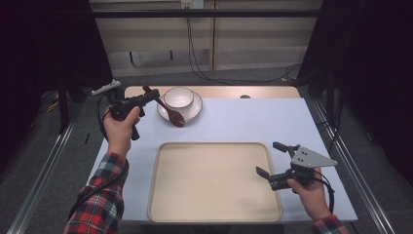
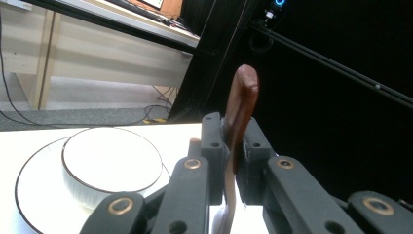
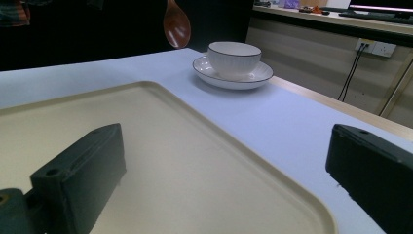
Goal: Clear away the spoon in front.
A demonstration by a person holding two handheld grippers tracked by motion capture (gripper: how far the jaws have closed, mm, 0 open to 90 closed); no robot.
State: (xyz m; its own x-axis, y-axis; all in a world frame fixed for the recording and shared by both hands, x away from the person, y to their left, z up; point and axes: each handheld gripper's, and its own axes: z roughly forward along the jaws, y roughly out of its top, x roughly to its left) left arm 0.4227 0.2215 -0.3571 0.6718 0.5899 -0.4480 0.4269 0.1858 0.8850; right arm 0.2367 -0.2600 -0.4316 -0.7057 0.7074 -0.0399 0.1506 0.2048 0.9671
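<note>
My left gripper [image 1: 152, 95] is shut on the handle of a brown wooden spoon [image 1: 170, 112], held in the air at the table's far left. The spoon's bowl end hangs over the rim of a white saucer [image 1: 195, 113] that carries a white bowl [image 1: 178, 97]. In the left gripper view the spoon handle [image 2: 241, 105] sticks up between the jaws, with the bowl [image 2: 112, 158] to their left. My right gripper [image 1: 272, 159] stands open over the right edge of a beige tray [image 1: 212, 180]. The right gripper view shows the spoon [image 3: 176, 25] hovering left of the bowl [image 3: 234, 57].
The tray [image 3: 185, 161] takes up the near middle of the light blue table [image 1: 253, 122]. A wooden strip [image 1: 263, 92] runs along the far edge. Cables lie on the floor beyond, and dark curtains hang at both sides.
</note>
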